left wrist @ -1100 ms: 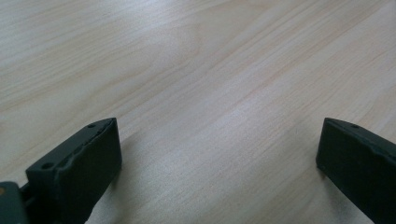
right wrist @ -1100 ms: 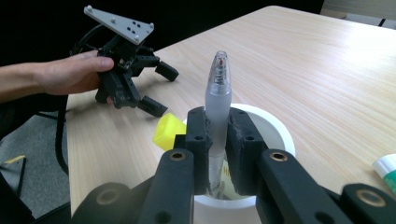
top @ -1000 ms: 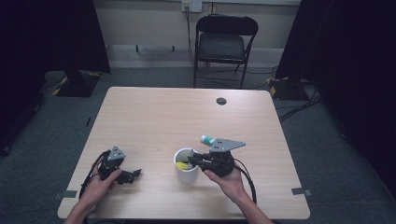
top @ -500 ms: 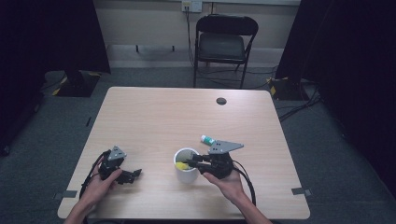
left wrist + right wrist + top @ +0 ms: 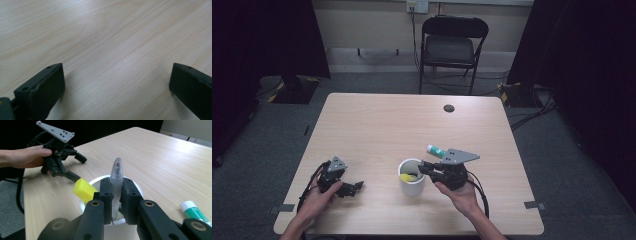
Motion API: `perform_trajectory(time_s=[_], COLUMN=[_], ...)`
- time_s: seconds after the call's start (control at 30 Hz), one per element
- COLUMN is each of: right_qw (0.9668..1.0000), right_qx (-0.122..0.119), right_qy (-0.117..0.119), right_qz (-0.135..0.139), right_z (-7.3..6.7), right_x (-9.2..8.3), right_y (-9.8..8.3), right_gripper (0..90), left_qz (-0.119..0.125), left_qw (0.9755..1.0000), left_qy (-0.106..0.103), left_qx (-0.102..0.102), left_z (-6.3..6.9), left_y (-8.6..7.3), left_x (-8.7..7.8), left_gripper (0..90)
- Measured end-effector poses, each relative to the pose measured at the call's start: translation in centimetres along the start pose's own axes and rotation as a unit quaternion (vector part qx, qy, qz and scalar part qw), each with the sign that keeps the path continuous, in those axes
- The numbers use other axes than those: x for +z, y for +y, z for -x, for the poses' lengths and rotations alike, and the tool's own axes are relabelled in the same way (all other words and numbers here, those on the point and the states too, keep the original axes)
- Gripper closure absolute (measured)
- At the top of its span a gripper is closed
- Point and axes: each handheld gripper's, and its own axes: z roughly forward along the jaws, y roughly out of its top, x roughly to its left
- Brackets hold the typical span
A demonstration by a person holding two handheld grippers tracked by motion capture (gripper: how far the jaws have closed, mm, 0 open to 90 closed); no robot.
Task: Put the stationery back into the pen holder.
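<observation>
My right gripper (image 5: 116,187) is shut on a translucent grey pen (image 5: 116,173); its jaws have just been closing on it. The pen stands upright in a white cup (image 5: 136,187), which also holds a yellow highlighter (image 5: 83,190). In the high view the right gripper (image 5: 424,167) reaches from the right over the cup (image 5: 412,186) near the table's front edge. My left gripper (image 5: 354,187) rests on the table left of the cup. Its jaws (image 5: 116,75) stand wide open over bare wood.
A green-and-white tube (image 5: 437,150) lies on the table just behind the right gripper, also seen beside it (image 5: 196,211). A small dark disc (image 5: 449,108) sits near the far edge. A black folding chair (image 5: 451,47) stands beyond the table.
The right gripper has shifted slightly at the cup's rim. The left hand and its gripper have stayed put.
</observation>
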Motion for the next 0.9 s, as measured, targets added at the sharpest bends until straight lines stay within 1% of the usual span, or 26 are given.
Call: perform_trajectory(time_s=[0.03, 0.13, 0.2, 0.27, 0.37, 0.43, 0.47, 0.57, 0.67, 0.7, 0.77, 0.8, 0.83, 0.9], right_qw=[1.0000, 0.9997, 0.9995, 0.9991, 0.9991, 0.9988, 0.9988, 0.9986, 0.9989, 0.9989, 0.9990, 0.9992, 0.9991, 0.9992], right_qx=[-0.001, -0.010, -0.012, -0.011, -0.007, 0.001, 0.000, 0.000, 0.009, 0.014, 0.013, 0.013, 0.016, 0.020], right_qy=[0.001, 0.020, 0.027, 0.040, 0.041, 0.049, 0.047, 0.052, 0.046, 0.045, 0.044, 0.038, 0.040, 0.035], right_qz=[-0.001, -0.010, -0.010, -0.007, -0.009, -0.008, -0.010, -0.009, -0.003, -0.001, -0.003, -0.005, -0.004, -0.002], right_z=[0.0, -0.2, -0.4, -0.4, -0.5, -0.4, -0.5, -0.6, -0.2, 0.0, 0.2, 0.4, 0.6, 1.0], right_x=[0.0, 0.2, 0.2, 0.1, 0.2, 0.4, 0.4, 0.3, -0.1, -0.2, -0.4, -0.5, -0.6, -0.8], right_y=[0.0, -0.2, -0.2, -0.2, -0.2, -0.3, -0.3, -0.2, 0.0, 0.0, -0.1, -0.1, -0.1, -0.1], right_gripper=[80.2, 79.6, 77.6, 75.3, 72.1, 69.4, 67.8, 62.1, 55.8, 54.8, 52.5, 52.1, 52.0, 51.2], left_qz=[0.001, 0.000, 0.002, 0.002, 0.004, 0.002, 0.002, 0.002, 0.002, 0.002, 0.002, 0.002, 0.002, 0.002], left_qw=[1.0000, 1.0000, 1.0000, 1.0000, 1.0000, 1.0000, 1.0000, 1.0000, 1.0000, 1.0000, 1.0000, 1.0000, 1.0000, 1.0000], left_qy=[0.000, 0.000, 0.000, -0.001, -0.002, -0.002, -0.002, -0.002, -0.002, -0.002, -0.002, -0.002, -0.001, -0.001], left_qx=[0.000, 0.000, 0.000, 0.000, 0.000, 0.001, 0.001, 0.002, 0.002, 0.001, 0.002, 0.001, 0.001, 0.002], left_z=[0.0, 0.0, 0.0, 0.0, 0.0, 0.0, 0.0, 0.0, 0.0, 0.0, 0.0, 0.0, 0.0, 0.0], left_y=[0.0, 0.0, 0.0, 0.0, 0.0, 0.0, 0.0, 0.0, 0.0, 0.0, 0.0, 0.0, 0.0, 0.0], left_x=[0.0, 0.0, 0.0, 0.0, 0.1, 0.0, 0.0, 0.0, 0.0, 0.0, 0.0, 0.0, 0.0, 0.0], left_gripper=[0.0, 0.0, 0.0, 0.0, 0.0, 0.0, 0.0, 0.0, 0.0, 0.0, 0.0, 0.0, 0.0, 0.0])
